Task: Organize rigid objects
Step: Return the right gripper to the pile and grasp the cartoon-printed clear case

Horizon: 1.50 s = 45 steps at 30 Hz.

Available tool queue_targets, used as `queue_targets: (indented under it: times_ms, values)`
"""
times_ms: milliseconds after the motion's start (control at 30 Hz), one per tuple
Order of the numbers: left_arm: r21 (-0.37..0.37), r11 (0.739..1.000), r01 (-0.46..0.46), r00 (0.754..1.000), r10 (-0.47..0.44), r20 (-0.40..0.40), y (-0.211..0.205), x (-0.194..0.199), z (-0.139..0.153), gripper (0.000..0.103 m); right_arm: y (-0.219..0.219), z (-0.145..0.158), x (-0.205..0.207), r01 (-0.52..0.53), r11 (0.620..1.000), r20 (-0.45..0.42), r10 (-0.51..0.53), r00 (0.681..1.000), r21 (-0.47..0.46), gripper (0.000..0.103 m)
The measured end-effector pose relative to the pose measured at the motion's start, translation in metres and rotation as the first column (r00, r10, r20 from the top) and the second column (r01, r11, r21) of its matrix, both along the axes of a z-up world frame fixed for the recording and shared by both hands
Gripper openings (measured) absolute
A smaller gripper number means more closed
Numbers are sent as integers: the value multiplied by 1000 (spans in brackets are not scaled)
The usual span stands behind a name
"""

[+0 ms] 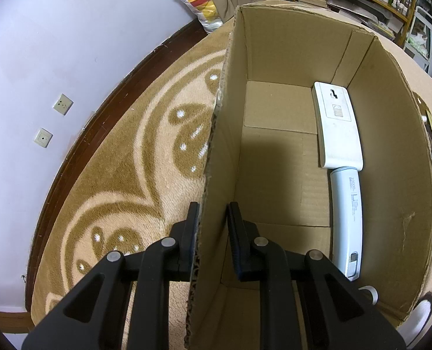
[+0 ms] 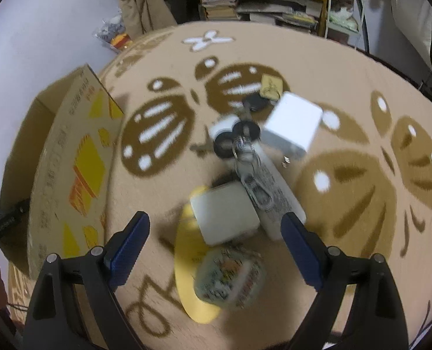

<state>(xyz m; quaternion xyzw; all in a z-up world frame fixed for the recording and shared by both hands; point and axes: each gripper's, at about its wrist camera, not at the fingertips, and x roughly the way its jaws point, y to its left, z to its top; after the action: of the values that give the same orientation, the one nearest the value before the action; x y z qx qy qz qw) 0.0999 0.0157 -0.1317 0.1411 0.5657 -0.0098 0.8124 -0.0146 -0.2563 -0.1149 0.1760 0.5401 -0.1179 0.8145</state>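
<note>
Straddling the cardboard box wall to steady it, the left claw grips narrowly, while the right claw hovers wide above the grey-white block in the carpet pile.

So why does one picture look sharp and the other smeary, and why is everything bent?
Left wrist view: sharp; the cardboard box wall and white remote are crisp, with a soft shadow across the box floor. Right wrist view: motion blur smears the pile, worst on the yellow disc and printed packet. Both views: the fisheye lens bows straight edges and darkens the corners.
</note>
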Motion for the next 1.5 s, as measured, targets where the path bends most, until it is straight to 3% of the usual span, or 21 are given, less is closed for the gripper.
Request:
queue_targets:
  times_ms: [67, 200, 367, 467, 533, 700, 767, 800, 967, 1100, 1500]
  values:
    - [-4, 1000, -1, 1000, 1, -1, 1, 0, 0, 18, -1, -6, -3, 0, 1000, -35, 0, 999, 0, 96]
    - [-8, 1000, -3, 1000, 3, -2, 2, 1, -1, 18, -4, -20, -8, 14, 1000, -96, -12, 995, 18, 85]
    - [-7, 1000, -2, 1000, 2, -2, 3, 0, 0, 18, -4, -37, -16, 36, 998, -158, -28, 987, 45, 85]
    - [-6, 1000, -2, 1000, 2, -2, 3, 0, 0, 18, -1, -41, -17, 34, 998, -176, -25, 984, 49, 84]
    - [-5, 1000, -1, 1000, 1, -2, 3, 0, -1, 18, 1, -44, -17, 26, 999, -191, -17, 981, 46, 73]
    - [0, 1000, 2, 1000, -2, -2, 3, 0, -2, 18, -1, -46, -17, 47, 996, -206, -31, 978, 70, 73]
    - [3, 1000, 2, 1000, -2, -3, 1, -1, -3, 18, 0, -47, -14, 52, 995, -209, -33, 977, 86, 69]
    - [5, 1000, 2, 1000, -2, -4, 2, -1, -3, 18, 0, -46, -15, 50, 994, -205, -30, 978, 95, 64]
    - [6, 1000, 3, 1000, -3, -3, 0, -1, -3, 18, 7, -42, -19, 29, 998, -193, -19, 981, 52, 64]
    - [6, 1000, 3, 1000, -3, -3, 0, -1, -3, 18, 15, -35, -15, -2, 999, -176, -5, 984, -38, 64]
    - [4, 1000, 2, 1000, -2, -6, 0, -2, -1, 18, 25, 7, -14, -17, 990, -13, 16, 1000, -140, 64]
